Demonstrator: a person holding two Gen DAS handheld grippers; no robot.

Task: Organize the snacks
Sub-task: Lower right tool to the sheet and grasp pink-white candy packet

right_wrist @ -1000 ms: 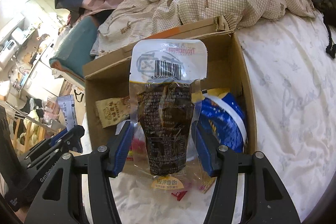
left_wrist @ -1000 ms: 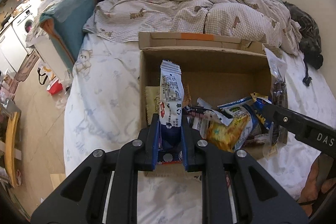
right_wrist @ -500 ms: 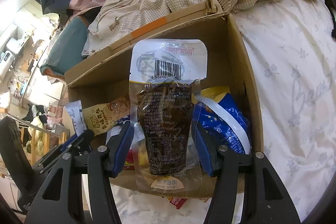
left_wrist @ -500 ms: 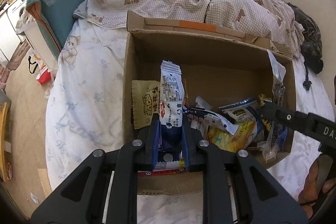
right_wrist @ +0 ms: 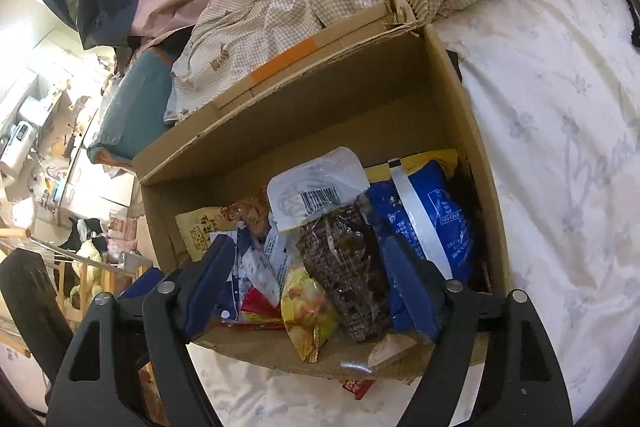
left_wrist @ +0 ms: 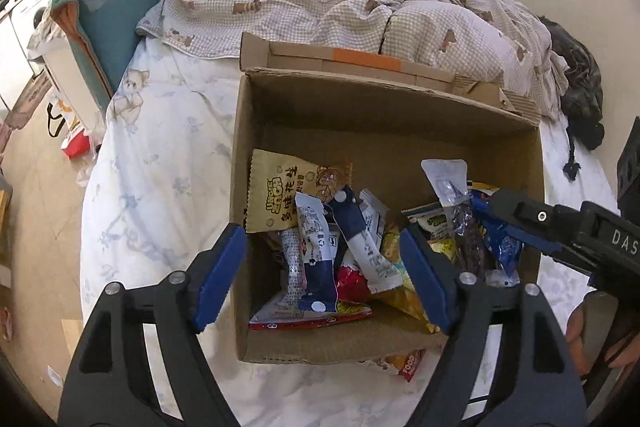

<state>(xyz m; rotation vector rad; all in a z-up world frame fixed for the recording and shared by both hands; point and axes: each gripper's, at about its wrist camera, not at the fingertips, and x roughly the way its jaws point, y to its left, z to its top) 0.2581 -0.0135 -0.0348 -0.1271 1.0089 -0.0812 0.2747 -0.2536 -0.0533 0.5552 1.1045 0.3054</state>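
Both released snack packets (left_wrist: 316,251) now inside cardboard box (left_wrist: 360,115), fingers apart.

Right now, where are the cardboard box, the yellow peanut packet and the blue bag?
cardboard box (left_wrist: 384,131): left wrist view, inner back wall.
yellow peanut packet (left_wrist: 276,195): left wrist view, printed front.
blue bag (right_wrist: 436,223): right wrist view, blue face.

An open cardboard box (left_wrist: 384,131) sits on the bed, its far half bare. Snack packets are heaped at the near end: a tan packet (left_wrist: 280,195) leans on the left wall, a white-and-navy packet (left_wrist: 316,259) lies on the heap, and a clear pouch of dark snacks (right_wrist: 344,251) rests against a blue bag (right_wrist: 432,219) at right.
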